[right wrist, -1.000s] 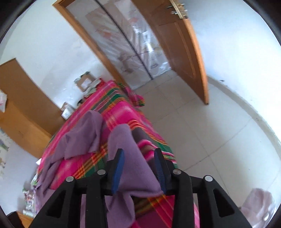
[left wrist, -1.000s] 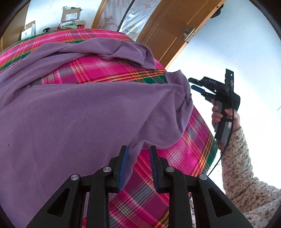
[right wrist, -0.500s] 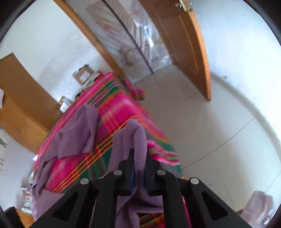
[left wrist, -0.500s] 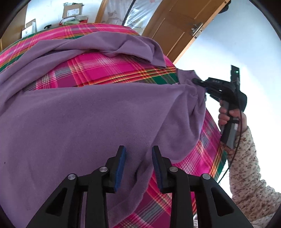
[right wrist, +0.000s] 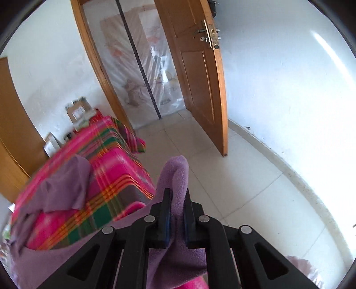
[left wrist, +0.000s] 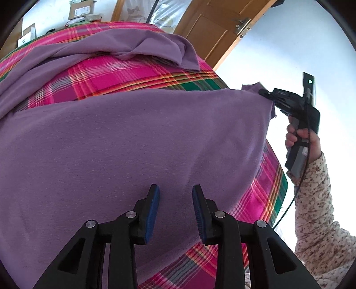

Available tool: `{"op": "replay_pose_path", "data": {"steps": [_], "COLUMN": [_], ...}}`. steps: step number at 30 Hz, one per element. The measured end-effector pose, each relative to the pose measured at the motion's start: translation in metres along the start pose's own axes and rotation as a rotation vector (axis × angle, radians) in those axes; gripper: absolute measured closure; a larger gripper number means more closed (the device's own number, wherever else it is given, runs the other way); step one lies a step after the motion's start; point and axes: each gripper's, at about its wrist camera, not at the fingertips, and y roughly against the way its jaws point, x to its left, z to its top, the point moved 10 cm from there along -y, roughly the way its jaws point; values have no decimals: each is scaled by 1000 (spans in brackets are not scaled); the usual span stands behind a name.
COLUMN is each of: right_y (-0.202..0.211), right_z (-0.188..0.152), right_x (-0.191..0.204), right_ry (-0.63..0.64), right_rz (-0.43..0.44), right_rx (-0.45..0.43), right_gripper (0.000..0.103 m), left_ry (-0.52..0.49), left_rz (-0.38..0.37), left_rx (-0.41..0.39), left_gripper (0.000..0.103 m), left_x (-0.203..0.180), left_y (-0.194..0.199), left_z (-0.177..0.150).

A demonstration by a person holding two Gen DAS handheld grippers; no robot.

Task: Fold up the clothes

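Observation:
A purple garment (left wrist: 133, 137) lies spread over a bed with a pink plaid cover (left wrist: 124, 75). One sleeve (left wrist: 144, 46) is bunched at the far side. My left gripper (left wrist: 175, 189) hangs open just above the garment's near part, with only flat cloth below its blue pads. My right gripper (left wrist: 264, 94) is shut on the garment's right corner and holds it stretched beyond the bed's edge. In the right wrist view the purple cloth (right wrist: 175, 169) sticks up between the pressed pads of the right gripper (right wrist: 176, 192).
A person's hand (left wrist: 302, 137) in a flowered sleeve holds the right gripper. An open wooden door (right wrist: 200, 77) and a plastic-curtained doorway (right wrist: 144, 66) stand beyond the bed. Pale tiled floor (right wrist: 244, 200) runs along its right side. Cardboard boxes (left wrist: 80, 9) sit at the bed's far end.
The right gripper shut on the garment's corner and drew it out to the right, pulling the cloth flat. My left gripper moved from the hem to over the garment's body.

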Motion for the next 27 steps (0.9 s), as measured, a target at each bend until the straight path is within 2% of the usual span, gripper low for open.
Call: {"op": "replay_pose_path", "data": {"steps": [5,8,12,17,23,27], "right_y": [-28,-39,-34,-22,-7,9], "right_z": [-11,-14,-18,-29,-71,-81], "right_x": [-9,-16,-35,-53,-58,-49], "right_ry": [-13,-50,-109,-242,-363,-337], "right_rz": [-40,-41,-51,64,214,241], "right_rx": [82,120,126,163,240,201], "right_gripper": [93,87,87,85,83,83], "left_ry": [-9,-7,1,-3,4,6], "left_rz": [0,-4,-9,-6,-7,-8], "left_rx": [-2,-2,-4,-10,-8,-9], "left_gripper": [71,71,71,71,71,71], "left_x": [-3,-4,-2,-3,-3,-5], "left_y": [0,-1,-1,-3,-2,-1], "left_z": [-2,-1,-1,0,0,0]}}
